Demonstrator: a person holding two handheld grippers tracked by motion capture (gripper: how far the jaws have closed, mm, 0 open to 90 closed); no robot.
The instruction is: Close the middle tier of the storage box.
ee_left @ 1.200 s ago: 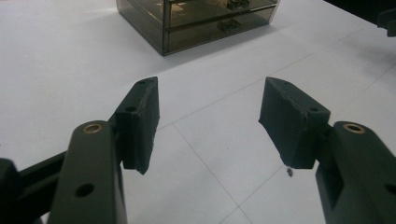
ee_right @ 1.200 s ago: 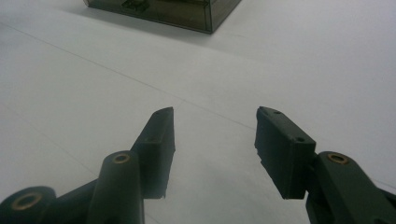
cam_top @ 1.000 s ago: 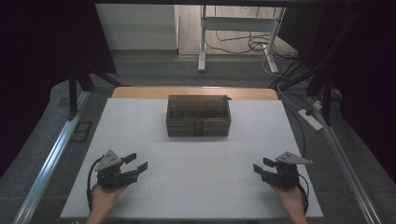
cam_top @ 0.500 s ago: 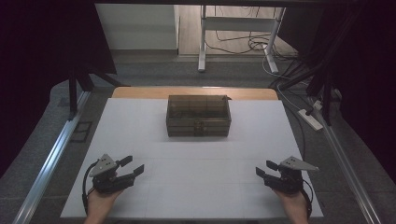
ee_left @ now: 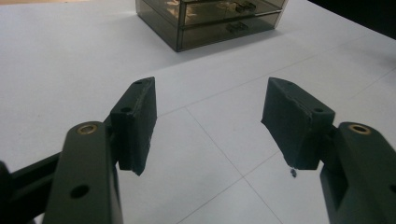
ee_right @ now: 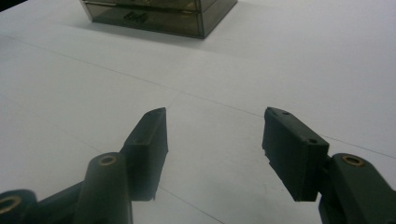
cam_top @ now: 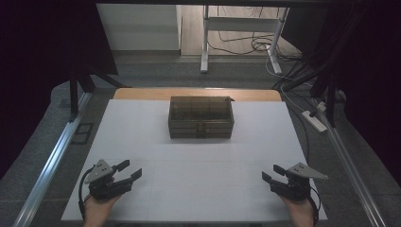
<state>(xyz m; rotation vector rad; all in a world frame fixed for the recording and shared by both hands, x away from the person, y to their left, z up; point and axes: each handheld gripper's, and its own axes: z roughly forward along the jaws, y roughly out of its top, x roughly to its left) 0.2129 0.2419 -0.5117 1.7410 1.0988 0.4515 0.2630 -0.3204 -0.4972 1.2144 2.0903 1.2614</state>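
Table [cam_top: 198,165] bare btwn grippers & drawer box [cam_top: 201,117]; sole obstacle

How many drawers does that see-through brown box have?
2, as far as the front shows: on the box, the top drawer sits over the bottom drawer. More may be hidden.

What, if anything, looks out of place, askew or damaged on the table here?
Nothing stands out. The smoky drawer box sits square and shut at the far middle of the white table. The left gripper and right gripper are open and hold nothing, near the front edge. A tiny dark speck lies by the left gripper.
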